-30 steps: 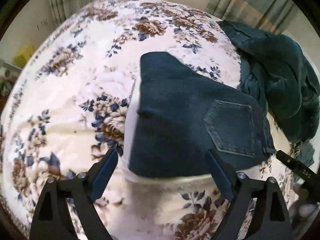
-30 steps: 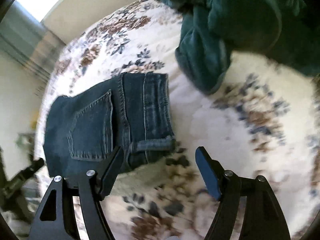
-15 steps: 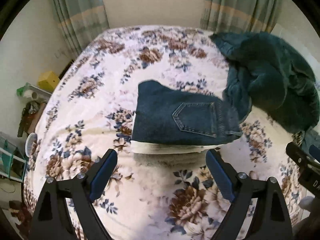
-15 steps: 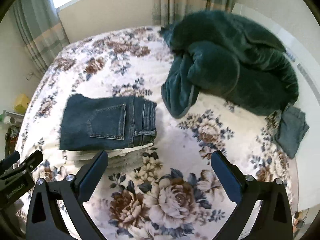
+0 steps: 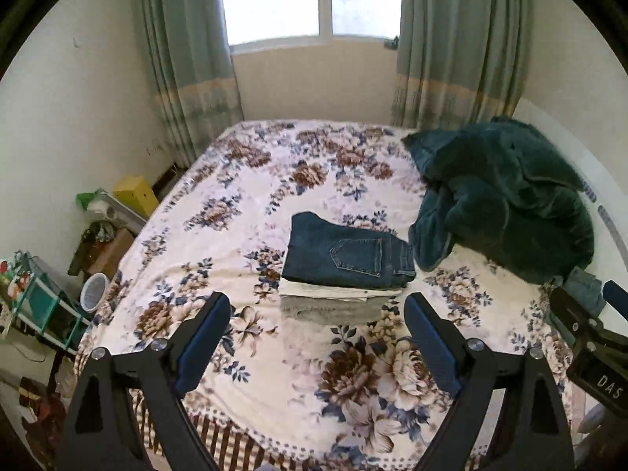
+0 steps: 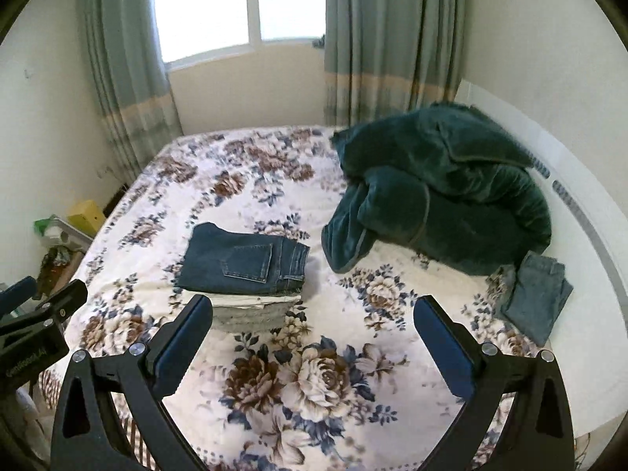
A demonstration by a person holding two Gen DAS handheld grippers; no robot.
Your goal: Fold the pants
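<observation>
— Floral bedspread (image 5: 219, 259) fills the room's middle, window and grey-green curtains (image 5: 188, 59) behind. What are the grippers doing?

— Left gripper (image 5: 318, 337) hangs above the near edge of the bed, fingers spread wide, nothing between them. Right gripper (image 6: 314, 341) the same: blue pads far apart, empty, over the big printed roses.

— And the pants?

— Dark blue jeans (image 5: 347, 255) lie folded into a neat rectangle, back pocket up, beyond both sets of fingers and touching neither. They sit on top of a small stack: a white folded garment (image 5: 337, 292) under them, a grey one (image 6: 251, 316) at the bottom.

— Anything else on the bed?

— A heaped dark green blanket (image 6: 443, 192) just right of the stack, its edge near the jeans' waistband. By the right edge, what looks like another folded pair in lighter denim (image 6: 537, 294), though it's small and I can't be sure. A yellow box (image 5: 135, 194) stands on the floor to the left.
</observation>
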